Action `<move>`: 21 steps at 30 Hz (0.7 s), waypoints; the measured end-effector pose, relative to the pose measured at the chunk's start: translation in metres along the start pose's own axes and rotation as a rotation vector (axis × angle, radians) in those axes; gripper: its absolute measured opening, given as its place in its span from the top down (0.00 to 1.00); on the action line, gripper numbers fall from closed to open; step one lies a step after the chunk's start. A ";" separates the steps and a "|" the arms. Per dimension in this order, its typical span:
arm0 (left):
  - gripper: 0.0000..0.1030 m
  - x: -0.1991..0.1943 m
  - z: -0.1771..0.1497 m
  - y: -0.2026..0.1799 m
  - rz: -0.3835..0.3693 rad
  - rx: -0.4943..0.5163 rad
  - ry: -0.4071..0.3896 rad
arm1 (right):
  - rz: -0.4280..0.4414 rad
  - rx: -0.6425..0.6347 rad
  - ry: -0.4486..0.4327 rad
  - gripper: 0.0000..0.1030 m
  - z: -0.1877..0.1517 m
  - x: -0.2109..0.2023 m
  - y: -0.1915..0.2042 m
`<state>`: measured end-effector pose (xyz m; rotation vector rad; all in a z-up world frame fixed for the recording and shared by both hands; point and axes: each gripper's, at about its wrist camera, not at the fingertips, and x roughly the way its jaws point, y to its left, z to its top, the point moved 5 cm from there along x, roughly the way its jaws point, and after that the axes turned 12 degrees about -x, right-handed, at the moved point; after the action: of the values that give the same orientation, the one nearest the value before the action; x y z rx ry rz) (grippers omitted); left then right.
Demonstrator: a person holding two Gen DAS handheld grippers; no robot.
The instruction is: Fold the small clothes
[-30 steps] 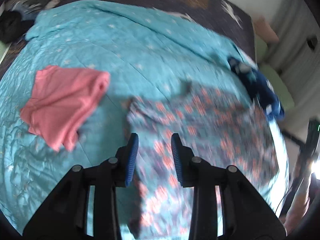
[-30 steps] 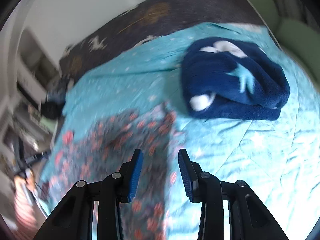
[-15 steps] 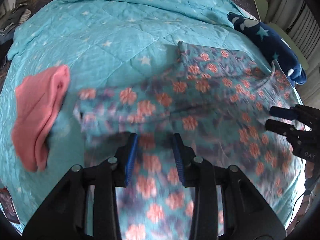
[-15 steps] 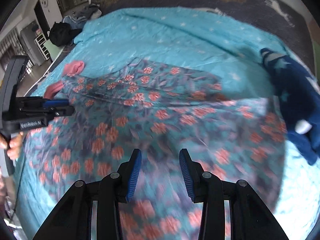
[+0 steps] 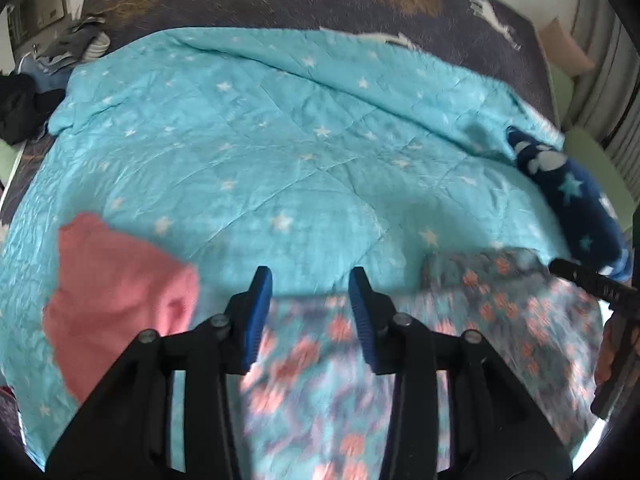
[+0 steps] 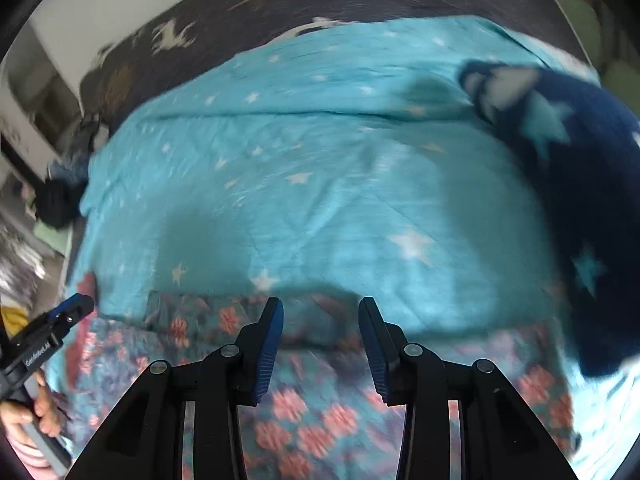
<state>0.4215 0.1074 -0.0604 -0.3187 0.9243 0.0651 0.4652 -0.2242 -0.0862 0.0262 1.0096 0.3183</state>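
Left gripper (image 5: 310,300): we are widening its blue-padded jaws; nothing is sitting between them, and the floral cloth is lying blurred beneath.
Right gripper (image 6: 320,328): we are holding its jaws spread, pinching nothing, above the garment's far edge.
Task garment: the teal fabric garment with coral flowers (image 5: 500,320) is lying spread on the turquoise star-printed quilt (image 5: 280,140), at its near side, under both grippers.
Left view only: a folded pink cloth (image 5: 116,300) is lying on the quilt, just beside the garment's left edge.
Right view only: a hand (image 6: 28,412) is gripping the left tool's handle at the frame's left edge.
Both views: a navy plush blanket with pale stars (image 6: 580,200) is lying at the quilt's right side.
Hard to make out: motion blur is smearing the garment's print; we cannot tell its folds or shape.
Cut off: the right gripper is showing only as a black bar in the left view.
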 end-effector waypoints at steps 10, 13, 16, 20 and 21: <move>0.45 -0.113 -0.155 0.062 -0.213 0.010 0.096 | 0.003 0.128 -0.090 0.57 -0.196 -0.169 -0.071; 0.45 -0.125 -0.183 0.053 -0.236 0.055 0.096 | -0.016 0.180 -0.084 0.57 -0.234 -0.187 -0.079; 0.45 -0.120 -0.190 0.048 -0.181 0.090 0.075 | 0.081 0.211 -0.111 0.56 -0.248 -0.199 -0.072; 0.45 -0.100 -0.184 0.059 -0.134 0.031 0.055 | 0.084 0.146 -0.127 0.56 -0.239 -0.193 -0.054; 0.45 -0.099 -0.183 0.061 -0.146 0.009 0.053 | 0.074 0.131 -0.119 0.55 -0.236 -0.190 -0.053</move>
<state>0.2080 0.1191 -0.0990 -0.3804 0.9505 -0.0819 0.1883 -0.3562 -0.0648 0.1991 0.9110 0.3139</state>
